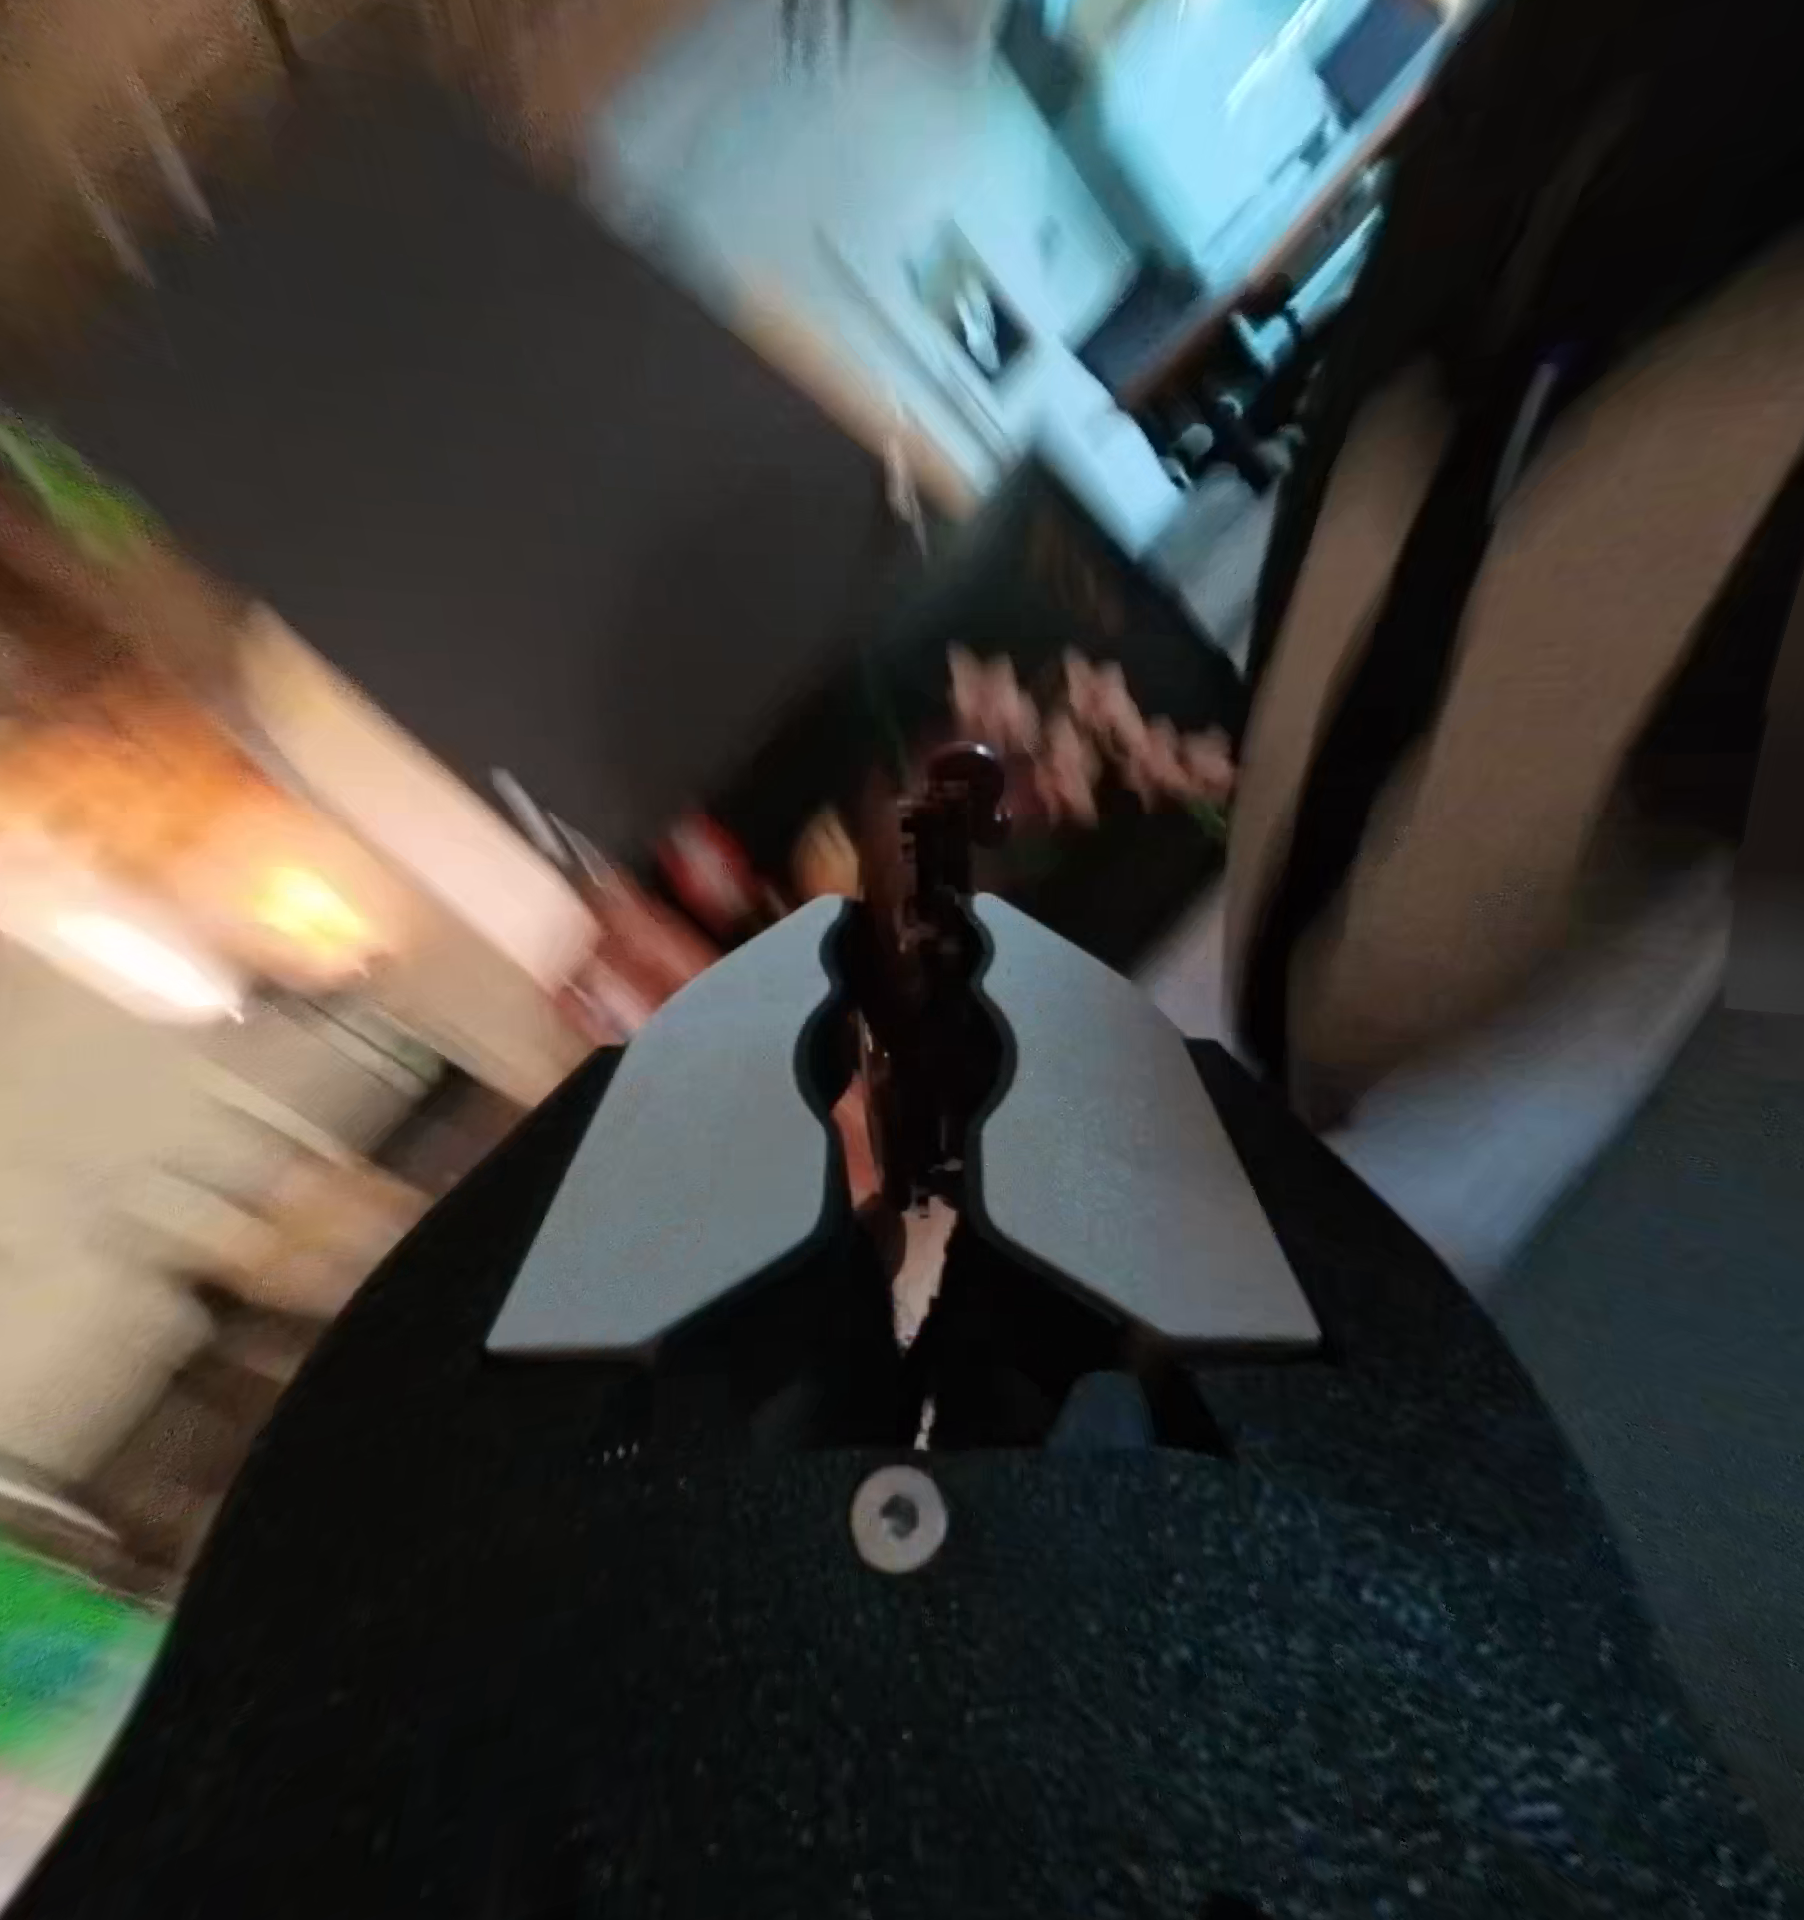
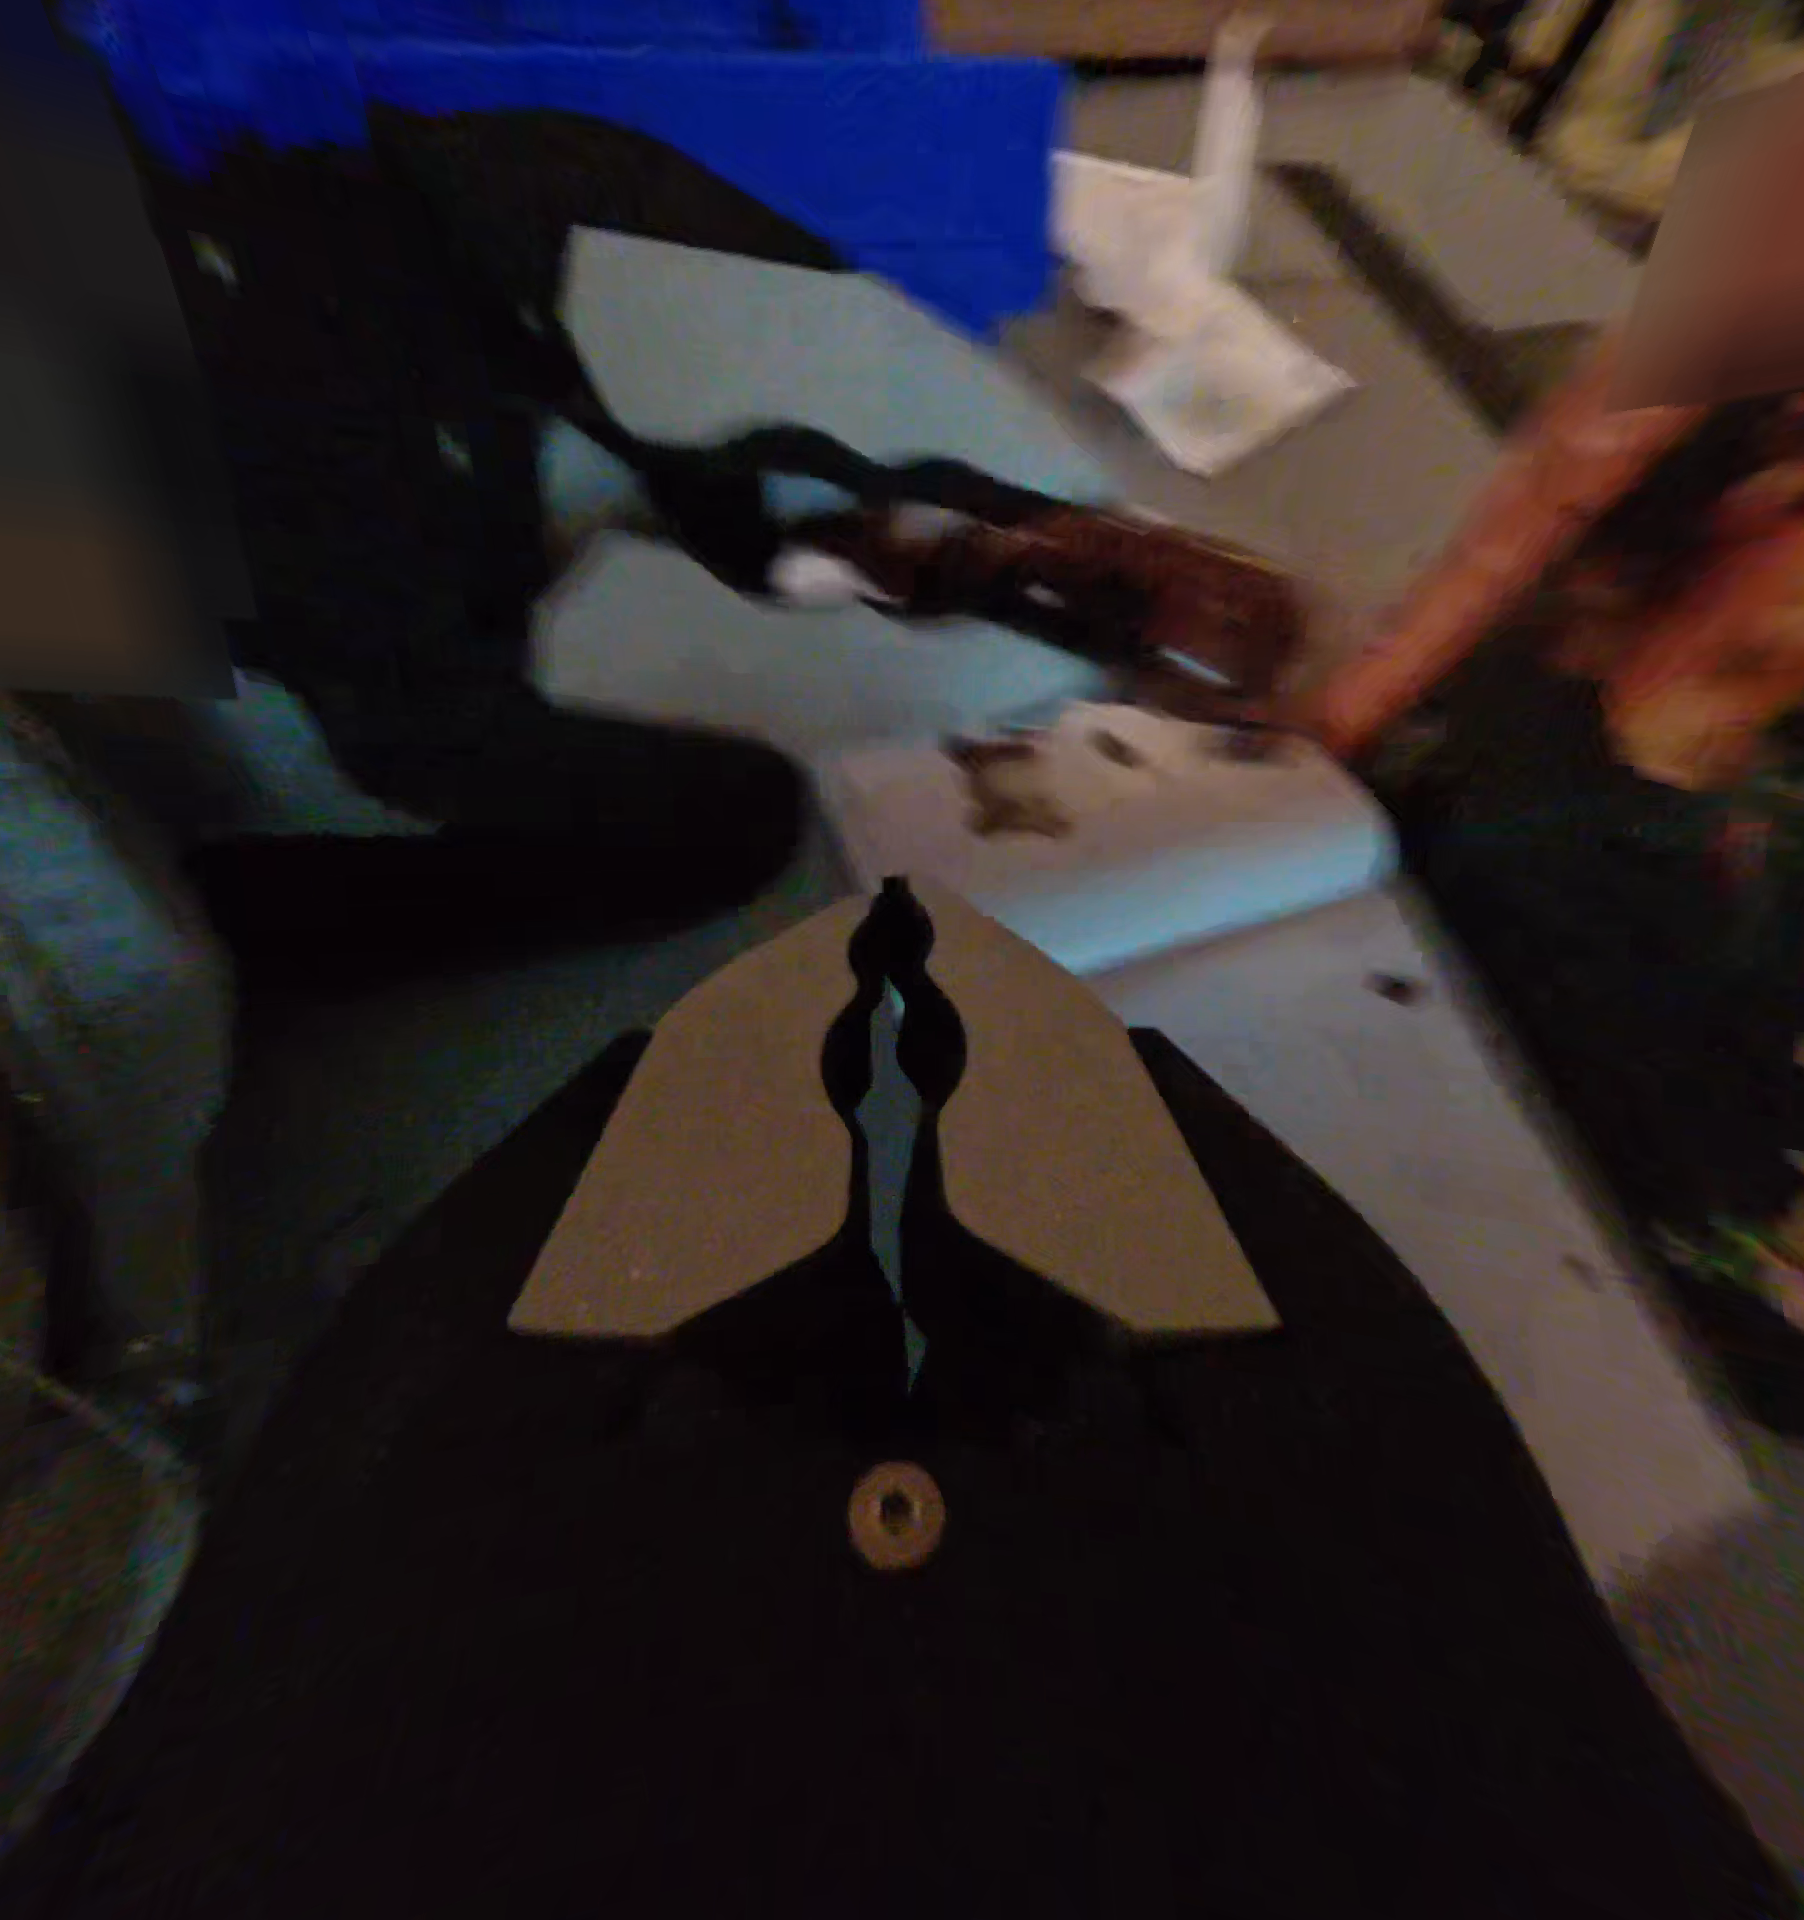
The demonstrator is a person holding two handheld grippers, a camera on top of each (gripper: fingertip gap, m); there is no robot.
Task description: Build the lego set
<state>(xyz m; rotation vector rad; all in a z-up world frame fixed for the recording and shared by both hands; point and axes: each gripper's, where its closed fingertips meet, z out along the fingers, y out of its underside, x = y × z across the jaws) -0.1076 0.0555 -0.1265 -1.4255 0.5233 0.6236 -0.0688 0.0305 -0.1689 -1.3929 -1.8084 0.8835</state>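
The left gripper (image 1: pixel 913 914) has its fingers (image 1: pixel 763 1060) closed to a narrow gap around a thin, dark, reddish-brown object (image 1: pixel 939 894). This object runs lengthwise down the slot between them, and its rounded, knobbed end (image 1: pixel 965 774) sticks out just beyond the fingertips, so its long axis lies along the fingers, pointing straight ahead of the camera. Both pads appear to press its sides, though the slot is dark. The view is tilted and heavily blurred; a large tan shape (image 1: pixel 1500 675) with dark bands stands near on the right, and blurred red and yellow things (image 1: pixel 742 862) lie beyond the tips. The right gripper (image 2: pixel 893 904) points down and forward over a pale surface (image 2: pixel 1137 831), its fingers (image 2: pixel 752 1122) brought together at the tips with nothing visible between them. Well ahead of it and to the right, a long brown and black thing (image 2: pixel 1064 582) lies crosswise, apart from the fingers. A blue sheet (image 2: pixel 669 104) lies farther back, with a white object (image 2: pixel 1210 312) beside it.
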